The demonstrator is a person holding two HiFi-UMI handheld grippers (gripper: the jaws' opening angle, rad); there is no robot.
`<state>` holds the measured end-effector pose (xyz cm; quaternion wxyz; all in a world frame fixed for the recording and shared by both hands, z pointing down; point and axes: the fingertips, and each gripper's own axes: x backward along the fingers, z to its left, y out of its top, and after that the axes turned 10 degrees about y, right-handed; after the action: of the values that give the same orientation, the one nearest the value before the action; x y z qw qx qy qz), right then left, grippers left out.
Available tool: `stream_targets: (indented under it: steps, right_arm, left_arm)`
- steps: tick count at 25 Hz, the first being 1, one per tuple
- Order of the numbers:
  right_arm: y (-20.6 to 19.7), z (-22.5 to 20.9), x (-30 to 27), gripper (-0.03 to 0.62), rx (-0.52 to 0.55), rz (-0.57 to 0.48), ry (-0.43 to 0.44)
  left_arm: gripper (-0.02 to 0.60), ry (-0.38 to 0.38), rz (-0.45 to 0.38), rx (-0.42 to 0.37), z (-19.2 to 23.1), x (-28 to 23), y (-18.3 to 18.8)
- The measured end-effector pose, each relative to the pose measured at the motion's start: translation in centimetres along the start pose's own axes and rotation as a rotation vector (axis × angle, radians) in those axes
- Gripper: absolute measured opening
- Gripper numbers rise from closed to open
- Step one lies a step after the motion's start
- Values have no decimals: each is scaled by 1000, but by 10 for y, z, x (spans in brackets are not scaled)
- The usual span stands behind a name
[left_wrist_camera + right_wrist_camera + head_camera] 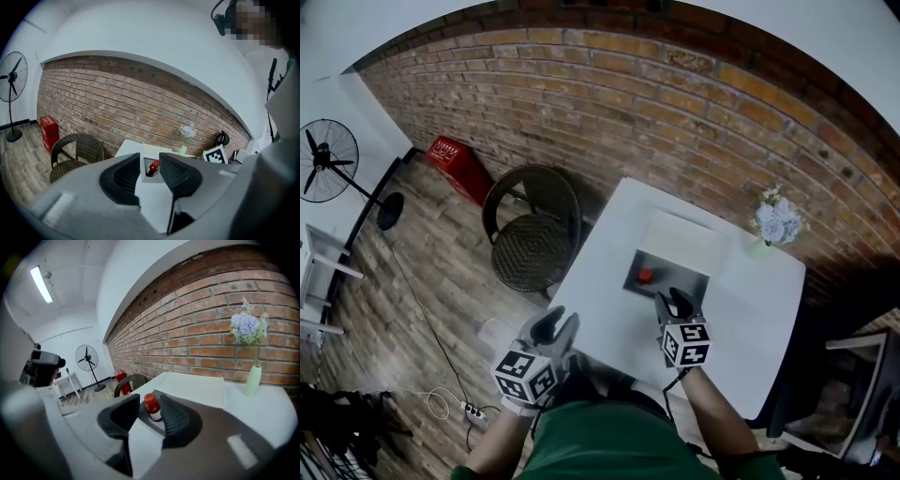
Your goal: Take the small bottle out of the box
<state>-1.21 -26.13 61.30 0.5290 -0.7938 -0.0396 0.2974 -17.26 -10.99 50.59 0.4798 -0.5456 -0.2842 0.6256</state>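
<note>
One small bottle (151, 407), red-capped with a pale label, upright inside the open box (686, 274), toward its left side, on the white table (750, 309). Not yet lifted, not yet touched. Judged to be the approach step: reaching in for the grasp, with the lift-out to follow.

Needs, next, a short push forward and down to bring the pads level with the bottle's body below the cap, then a squeeze and a straight lift clear of the box walls. Calls for care with the near wall, close under the jaws, and with a narrow, probably light bottle, easily tipped by one pad arriving first.

Right gripper (673, 302) at the box's near edge, jaws moderately apart, wider than the bottle. Frames the bottle in the gap in the right gripper view, yet presses on nothing; seen from the head view, just short of it. Released, holding nothing.

Left gripper (555, 328) at the table's near left edge, well apart from the box, jaws likewise parted and empty; merely sights box and bottle far off through the gap.

Farther out: flap (680, 236) lying open behind the box, vase of pale flowers (776, 223) at the far right corner, wicker chair (532, 230) left of the table, brick wall (628, 103) behind.
</note>
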Motion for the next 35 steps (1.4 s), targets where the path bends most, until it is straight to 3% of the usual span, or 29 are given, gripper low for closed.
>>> stream_targets:
  steps: [5,16,27,35]
  right_arm:
    - [-10,1,-31,180,60,76,-31]
    - [-38,-4,-87,229,39,229,-152]
    - [-62,-17,-123,238,-6,354,-296]
    - [-67,-28,-126,238,-58,363,-356]
  left_arm:
    - [137,-53,41,9,24,-25,2]
    - [137,-159,87,12,99,-74,26]
    - [137,-155,112,-7,170,-77,41]
    - [137,-174,116,-31,175,-79,46]
